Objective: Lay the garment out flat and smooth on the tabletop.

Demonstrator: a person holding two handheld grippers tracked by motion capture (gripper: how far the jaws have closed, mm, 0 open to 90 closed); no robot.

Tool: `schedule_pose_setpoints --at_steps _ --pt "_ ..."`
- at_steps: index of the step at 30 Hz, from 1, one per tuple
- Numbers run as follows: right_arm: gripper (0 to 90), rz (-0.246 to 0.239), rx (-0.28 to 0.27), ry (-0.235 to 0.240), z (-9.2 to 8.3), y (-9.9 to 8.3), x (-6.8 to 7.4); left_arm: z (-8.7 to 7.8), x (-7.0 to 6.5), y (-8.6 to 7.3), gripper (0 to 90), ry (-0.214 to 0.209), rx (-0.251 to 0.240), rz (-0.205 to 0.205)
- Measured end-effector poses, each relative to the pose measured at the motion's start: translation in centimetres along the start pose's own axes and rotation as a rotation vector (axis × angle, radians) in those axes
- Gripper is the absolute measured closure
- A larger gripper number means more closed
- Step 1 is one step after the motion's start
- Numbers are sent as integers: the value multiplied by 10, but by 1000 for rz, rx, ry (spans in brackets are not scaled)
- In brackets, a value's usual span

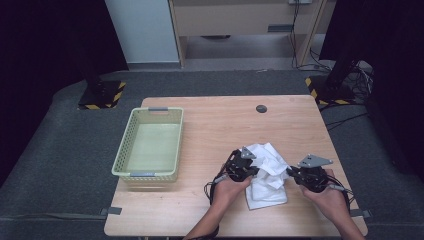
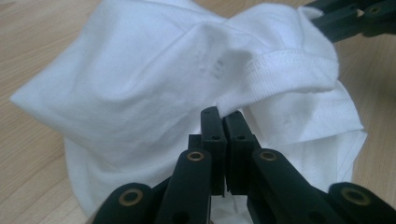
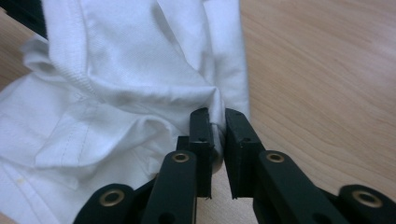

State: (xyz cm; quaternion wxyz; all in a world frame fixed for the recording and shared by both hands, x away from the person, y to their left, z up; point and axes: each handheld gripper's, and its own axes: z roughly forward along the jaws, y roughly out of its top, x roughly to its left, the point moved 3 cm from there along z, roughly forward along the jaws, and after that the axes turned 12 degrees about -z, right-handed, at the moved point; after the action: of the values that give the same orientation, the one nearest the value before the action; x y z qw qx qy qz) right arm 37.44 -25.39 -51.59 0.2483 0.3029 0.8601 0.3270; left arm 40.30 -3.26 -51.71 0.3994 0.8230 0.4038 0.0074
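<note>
A crumpled white garment (image 1: pixel 267 175) lies on the wooden table (image 1: pixel 225 125), near its front right. My left gripper (image 1: pixel 256 171) holds the garment's left side; in the left gripper view its jaws (image 2: pixel 223 114) are pressed together on a fold of the white fabric (image 2: pixel 140 79) under a ribbed hem. My right gripper (image 1: pixel 290 172) is at the garment's right edge. In the right gripper view a bunched fold of the cloth (image 3: pixel 126 70) sits pinched between the tips of that gripper (image 3: pixel 217 119), with a narrow gap lower down. The right gripper's black jaws (image 2: pixel 345 18) appear beyond the cloth.
A pale green perforated basket (image 1: pixel 122 150) stands on the left part of the table, nothing inside it. A small dark round disc (image 1: pixel 261 108) sits near the far edge. Bare wood lies between basket and garment. Stands with hazard tape and cables are on the floor beyond.
</note>
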Motion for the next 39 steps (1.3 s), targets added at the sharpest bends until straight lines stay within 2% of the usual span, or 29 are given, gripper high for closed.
schedule_pose_setpoints --at_steps 6,10,14,18,22,24,26,28,31,34,36,37,39 --pt "637 -44 -59 -14 -27 4 4 -1 -3 1 887 1 0 12" --pt "576 -73 -89 -12 -35 6 12 -1 -5 2 886 1 -3 18" --pt "532 -117 -110 7 -31 11 21 -2 -5 2 885 0 -2 19" --pt "504 -134 -116 33 -21 12 31 -2 -5 2 885 -3 1 23" --pt "447 -194 -108 20 -12 14 39 -2 -6 3 884 -5 0 23" --pt "458 -218 -96 12 -8 16 42 -3 -6 3 884 -6 -3 22" --pt "522 -225 -80 6 -4 18 41 -5 -6 3 883 -6 -9 21" --pt "674 -218 -75 14 -1 20 40 -6 -6 3 878 -4 -8 25" --pt "818 -193 -84 26 0 24 38 -9 -6 2 833 10 -7 23" --pt "842 -144 -88 36 0 28 34 -16 -6 -1 733 20 -17 31" --pt "843 -117 -87 37 0 30 31 -24 -6 -4 664 42 -38 50" --pt "844 -105 -84 35 0 31 29 -29 -7 -6 660 46 -49 64" --pt "843 -94 -81 31 0 33 25 -34 -7 -7 625 46 -62 66"
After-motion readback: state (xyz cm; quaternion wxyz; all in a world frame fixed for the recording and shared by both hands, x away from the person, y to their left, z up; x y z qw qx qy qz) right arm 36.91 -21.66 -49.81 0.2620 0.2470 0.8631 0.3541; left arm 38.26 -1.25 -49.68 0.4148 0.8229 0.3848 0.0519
